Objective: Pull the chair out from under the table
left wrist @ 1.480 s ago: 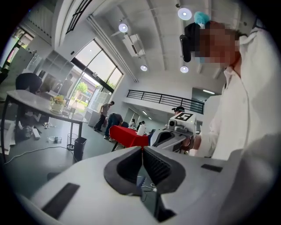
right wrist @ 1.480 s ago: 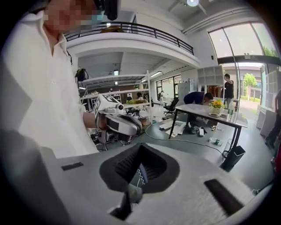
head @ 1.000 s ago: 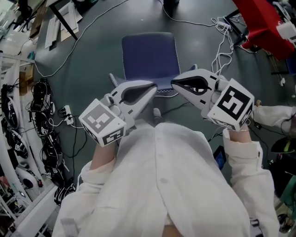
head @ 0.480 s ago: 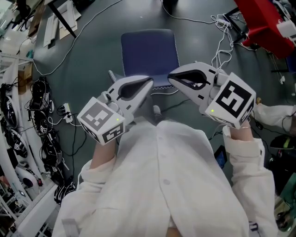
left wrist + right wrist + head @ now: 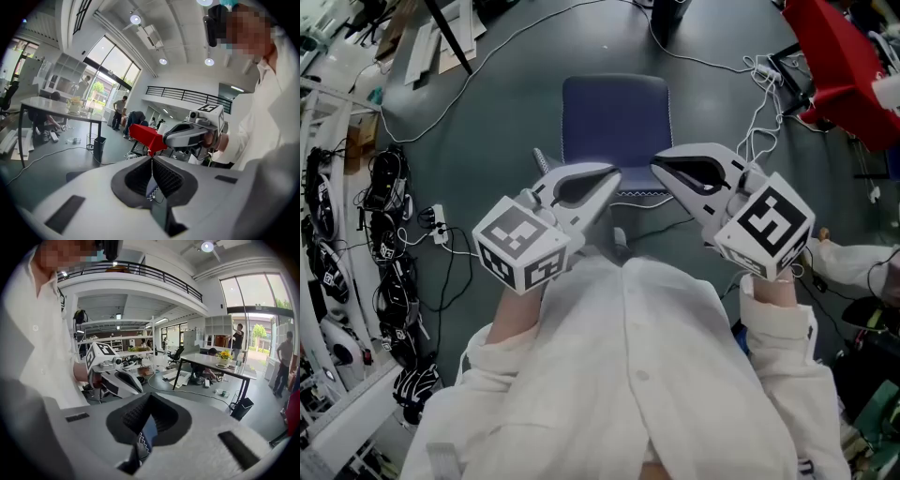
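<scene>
The main risk I saw was a grab that would not take. With both sets of jaws closed, any move onto the dark blue fabric-covered chair [image 5: 615, 111] would only have nudged or skidded along its white zigzag-stitched near edge, and a sideways nudge could have swung it crooked. The loose white cable [image 5: 758, 105] lay looped on the grey floor [image 5: 487, 141] beyond and outside my right gripper [image 5: 657, 165]. Dragging the chair that way might have snagged it. My own white coat [image 5: 637, 356] hung directly behind both tools, so a hard pull towards me would have run the chair into my legs.

My left gripper [image 5: 613, 174] was closed tight, its ribbed dark pads meeting in a thin line with nothing between them. My right gripper was closed the same way and also empty. The blue cloth and stitching that showed below each pair of pads was the chair behind them, not something pinched. The two tips pointed towards each other, near but apart, just above the chair's near edge; I could not tell whether either brushed it.

The chair stood on open floor just beyond and below the tips. The grey-topped table on black legs [image 5: 216, 362] stood well apart, far out ahead of my right gripper, so I judged the chair already clear of it.
</scene>
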Demonstrator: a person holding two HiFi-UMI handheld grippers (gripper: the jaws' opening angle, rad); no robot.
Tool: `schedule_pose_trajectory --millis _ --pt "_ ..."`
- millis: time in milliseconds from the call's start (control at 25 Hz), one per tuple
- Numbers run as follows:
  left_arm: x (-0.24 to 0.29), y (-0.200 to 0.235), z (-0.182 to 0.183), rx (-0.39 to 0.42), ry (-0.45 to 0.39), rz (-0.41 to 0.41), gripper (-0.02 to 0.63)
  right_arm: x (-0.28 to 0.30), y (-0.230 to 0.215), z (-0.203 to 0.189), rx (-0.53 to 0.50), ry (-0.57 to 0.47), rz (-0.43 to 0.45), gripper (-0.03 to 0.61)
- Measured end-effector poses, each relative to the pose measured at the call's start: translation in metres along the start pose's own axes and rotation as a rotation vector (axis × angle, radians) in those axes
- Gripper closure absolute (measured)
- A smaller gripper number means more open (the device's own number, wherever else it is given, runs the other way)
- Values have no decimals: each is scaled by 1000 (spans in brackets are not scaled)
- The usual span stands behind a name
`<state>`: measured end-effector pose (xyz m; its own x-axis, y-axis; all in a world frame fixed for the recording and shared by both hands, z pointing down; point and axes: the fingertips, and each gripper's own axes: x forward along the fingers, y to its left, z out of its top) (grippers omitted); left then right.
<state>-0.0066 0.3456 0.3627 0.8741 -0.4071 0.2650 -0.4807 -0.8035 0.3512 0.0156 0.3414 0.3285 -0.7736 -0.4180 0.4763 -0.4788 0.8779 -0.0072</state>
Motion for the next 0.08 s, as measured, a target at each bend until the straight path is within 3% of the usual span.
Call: schedule_pose_trajectory --millis 80 --pt "-1 2 -3 -10 13 8 592 0 1 1 19 -16 -18 577"
